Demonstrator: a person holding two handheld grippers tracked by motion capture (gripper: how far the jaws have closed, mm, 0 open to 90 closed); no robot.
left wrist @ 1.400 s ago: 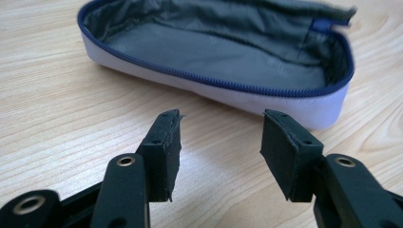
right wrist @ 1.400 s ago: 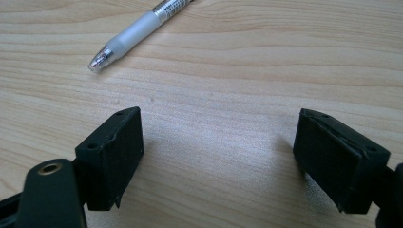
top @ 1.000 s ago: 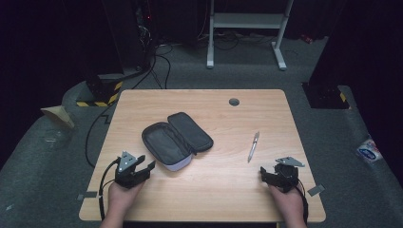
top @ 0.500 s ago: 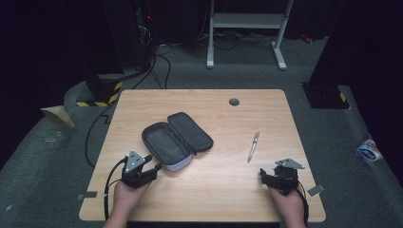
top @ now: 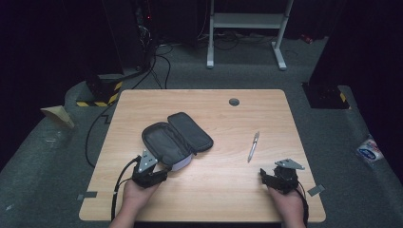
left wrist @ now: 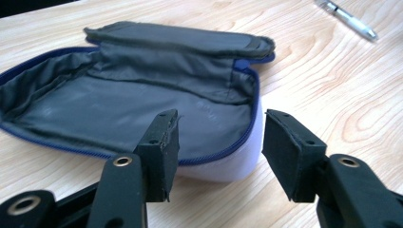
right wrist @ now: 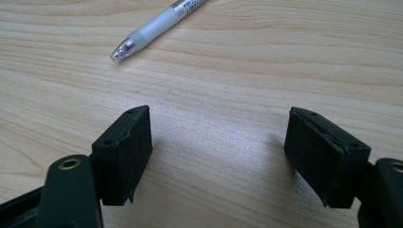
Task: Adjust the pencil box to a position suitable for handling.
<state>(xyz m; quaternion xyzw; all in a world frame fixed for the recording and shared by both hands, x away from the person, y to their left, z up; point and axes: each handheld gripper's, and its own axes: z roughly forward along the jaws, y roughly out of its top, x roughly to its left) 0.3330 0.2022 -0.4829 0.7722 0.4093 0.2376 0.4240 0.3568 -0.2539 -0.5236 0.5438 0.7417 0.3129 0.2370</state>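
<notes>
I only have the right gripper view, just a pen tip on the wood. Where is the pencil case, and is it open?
Observer: The pencil case lies on the table, left of the pen. It is unzipped, with its lid folded back.
Operator: Anything inside it?
Observer: The left gripper view shows bare grey lining, as far as I can see in.
Operator: Where are the left tongs?
Observer: The left tongs are open, with the case's near corner just ahead of them. They are not gripping it.
</notes>
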